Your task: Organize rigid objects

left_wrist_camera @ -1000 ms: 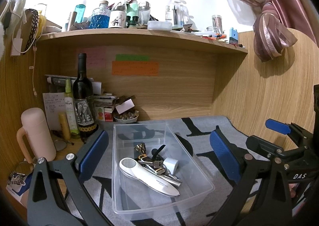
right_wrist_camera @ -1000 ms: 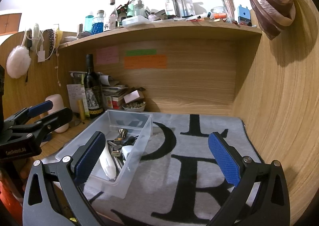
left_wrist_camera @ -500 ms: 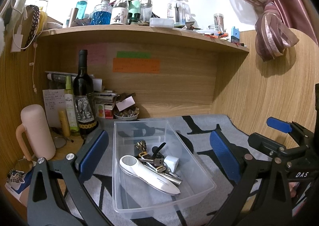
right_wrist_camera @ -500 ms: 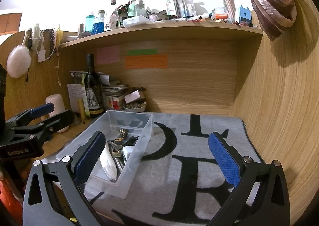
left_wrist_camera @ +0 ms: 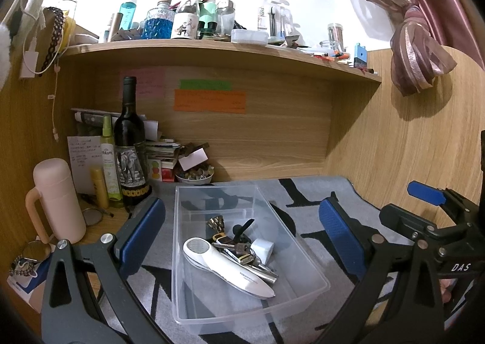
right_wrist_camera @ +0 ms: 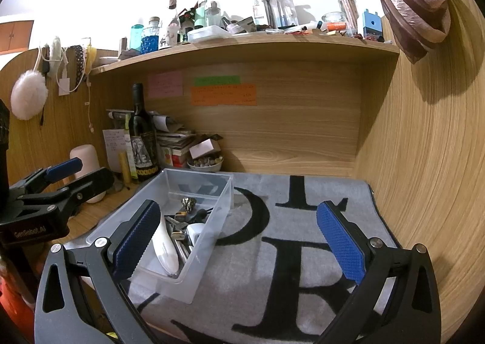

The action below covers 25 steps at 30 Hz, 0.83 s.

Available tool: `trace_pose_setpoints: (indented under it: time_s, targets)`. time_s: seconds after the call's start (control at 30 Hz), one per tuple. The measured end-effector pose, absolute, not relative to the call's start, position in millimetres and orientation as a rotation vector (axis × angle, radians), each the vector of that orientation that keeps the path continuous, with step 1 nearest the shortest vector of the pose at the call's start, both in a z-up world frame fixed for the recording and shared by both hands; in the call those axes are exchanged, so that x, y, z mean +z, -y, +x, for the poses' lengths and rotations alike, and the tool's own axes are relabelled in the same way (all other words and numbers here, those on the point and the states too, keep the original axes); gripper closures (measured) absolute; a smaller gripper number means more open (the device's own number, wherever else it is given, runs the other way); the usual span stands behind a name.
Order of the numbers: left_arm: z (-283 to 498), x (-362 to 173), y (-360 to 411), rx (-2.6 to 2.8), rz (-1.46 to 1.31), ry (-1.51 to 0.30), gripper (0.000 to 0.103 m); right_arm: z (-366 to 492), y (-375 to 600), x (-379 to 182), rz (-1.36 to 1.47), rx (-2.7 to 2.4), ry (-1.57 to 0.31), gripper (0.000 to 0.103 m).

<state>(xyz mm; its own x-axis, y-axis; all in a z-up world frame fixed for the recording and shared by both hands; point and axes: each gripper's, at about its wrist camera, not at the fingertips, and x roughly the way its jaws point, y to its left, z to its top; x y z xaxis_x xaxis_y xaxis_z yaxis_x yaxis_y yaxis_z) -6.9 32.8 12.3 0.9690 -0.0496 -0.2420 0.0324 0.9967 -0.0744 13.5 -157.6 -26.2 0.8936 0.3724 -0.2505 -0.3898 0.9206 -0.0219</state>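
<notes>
Hovering over the worktop, both tongs were spread wide w/ nothing between the pads: left tongs (left_wrist_camera: 242, 241) framed the bin (left_wrist_camera: 309, 275), right tongs (right_wrist_camera: 239, 244) hung over the grey mat (right_wrist_camera: 303, 241) w/ the bin at their 9–10 o'clock.

The rigid items were already in the bin: white handheld device (left_wrist_camera: 224, 265) lying diagonally toward 5 o'clock, keys (left_wrist_camera: 236, 248) piled against it, a small white roll (left_wrist_camera: 262, 248) at 3 o'clock of the keys, a brass bit (left_wrist_camera: 215, 222) at 12. No loose item showed on the mat in either view, so the sorting looked near done; prob. what remained was tidying the contents or shifting the bin.

If the bin was to be moved, best to take it by a wall, not the floor: one pad inside, one outside, mid-wall, so thin plastic wouldn't twist. Using both tongs on opposite walls would keep it level; contents were loose and would slide if tipped. Slide rather than lift, as the mat might bunch. Watch the wine bottle (left_wrist_camera: 131, 156) and pink flask (left_wrist_camera: 57, 201) at 9–10 o'clock of the bin; both tall, easy to knock w/ the left tongs' outer arm.
</notes>
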Motion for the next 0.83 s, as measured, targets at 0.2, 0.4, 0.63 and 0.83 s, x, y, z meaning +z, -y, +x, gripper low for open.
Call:
trace_pose_setpoints:
  time_s: [0.2,0.4,0.63,0.83]
  targets:
    - [-6.5,12.3,-30.8,-0.049,-0.062,-0.248,0.000,13.9,158.1,-26.3,-0.073,0.397,-0.244,0.000]
    - [-5.0,12.1,-28.1,-0.069,-0.055,-0.257,0.000,12.2,155.5,-25.7,-0.074,0.393,-0.243,0.000]
    - [-3.1,10.3,-29.3,-0.065,-0.064,-0.265,0.000,12.3,152.0,-26.0,-0.067,0.386,-0.253,0.000]
    - [-2.6,9.8,-29.6,-0.065,-0.066,-0.267,0.000,13.6,149.2,-26.7,-0.062,0.383,-0.259,0.000]
